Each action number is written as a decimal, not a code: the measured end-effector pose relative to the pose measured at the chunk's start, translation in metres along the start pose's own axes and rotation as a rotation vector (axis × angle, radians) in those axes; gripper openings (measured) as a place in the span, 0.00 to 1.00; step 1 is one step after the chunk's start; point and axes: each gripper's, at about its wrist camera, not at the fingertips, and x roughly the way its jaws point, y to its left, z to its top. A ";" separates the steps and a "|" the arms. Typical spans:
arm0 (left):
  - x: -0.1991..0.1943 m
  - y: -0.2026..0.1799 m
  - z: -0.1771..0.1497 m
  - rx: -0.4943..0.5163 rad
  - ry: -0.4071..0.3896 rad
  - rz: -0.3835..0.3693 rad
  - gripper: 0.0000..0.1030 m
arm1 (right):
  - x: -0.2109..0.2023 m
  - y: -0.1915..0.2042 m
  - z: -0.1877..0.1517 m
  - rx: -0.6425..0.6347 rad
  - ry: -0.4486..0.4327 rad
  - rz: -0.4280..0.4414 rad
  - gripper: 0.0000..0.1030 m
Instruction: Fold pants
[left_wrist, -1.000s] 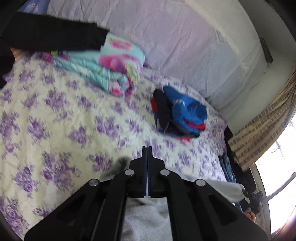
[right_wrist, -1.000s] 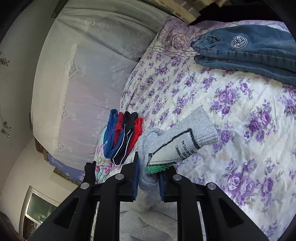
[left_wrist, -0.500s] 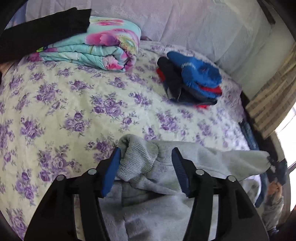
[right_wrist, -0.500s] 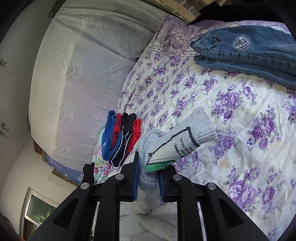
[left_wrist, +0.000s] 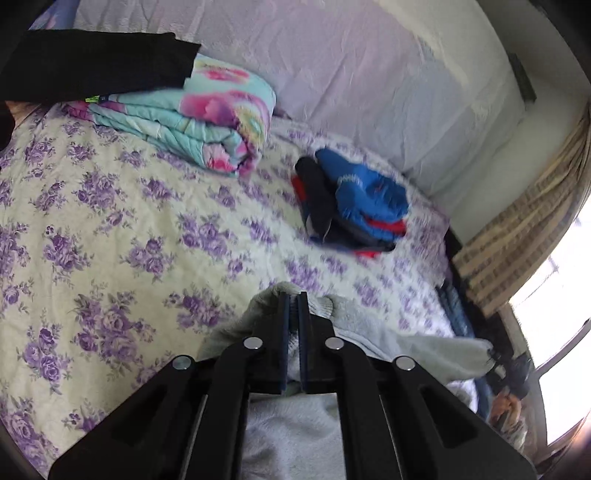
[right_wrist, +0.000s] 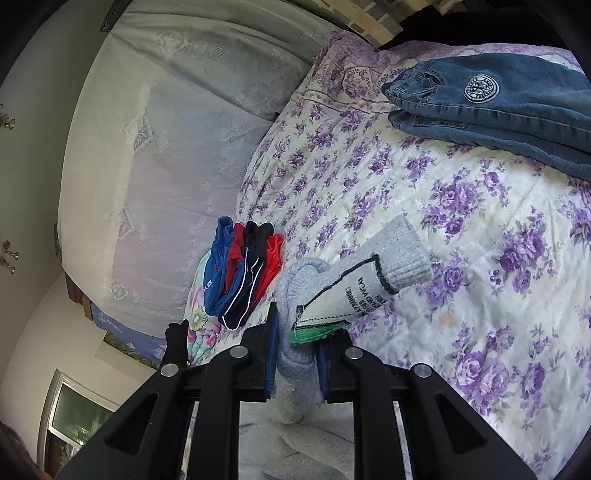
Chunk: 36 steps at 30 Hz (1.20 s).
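Grey sweatpants (left_wrist: 399, 341) lie across the near side of a bed with a purple-flowered cover (left_wrist: 122, 236). In the left wrist view my left gripper (left_wrist: 293, 295) is shut on a bunched grey fold of the pants, which pokes out past the tips. One leg stretches off to the right. In the right wrist view my right gripper (right_wrist: 295, 321) is shut on the grey ribbed cuff end (right_wrist: 402, 254) of the pants, where a white printed patch and a green edge show. The rest of the garment hangs below the jaws, mostly hidden.
A folded floral quilt (left_wrist: 207, 118) with a black garment (left_wrist: 92, 70) on top lies at the back left. A stack of blue, red and dark clothes (left_wrist: 351, 206) sits mid-bed. Folded jeans (right_wrist: 498, 110) lie far right. A white-draped headboard (right_wrist: 166, 147) stands behind.
The left gripper was shut on nothing, opened around a grey fold of the pants half a second ago, and has now shut on it. The right gripper has kept still on the cuff.
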 end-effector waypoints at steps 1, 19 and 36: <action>-0.001 -0.001 0.005 -0.014 -0.022 -0.004 0.03 | 0.002 0.002 0.004 0.003 -0.003 0.010 0.17; 0.032 -0.017 -0.009 0.156 -0.018 0.209 0.18 | 0.171 0.010 0.130 0.101 -0.006 -0.082 0.17; 0.062 0.002 -0.019 0.201 0.165 0.082 0.30 | 0.047 -0.020 0.071 0.054 -0.015 -0.103 0.17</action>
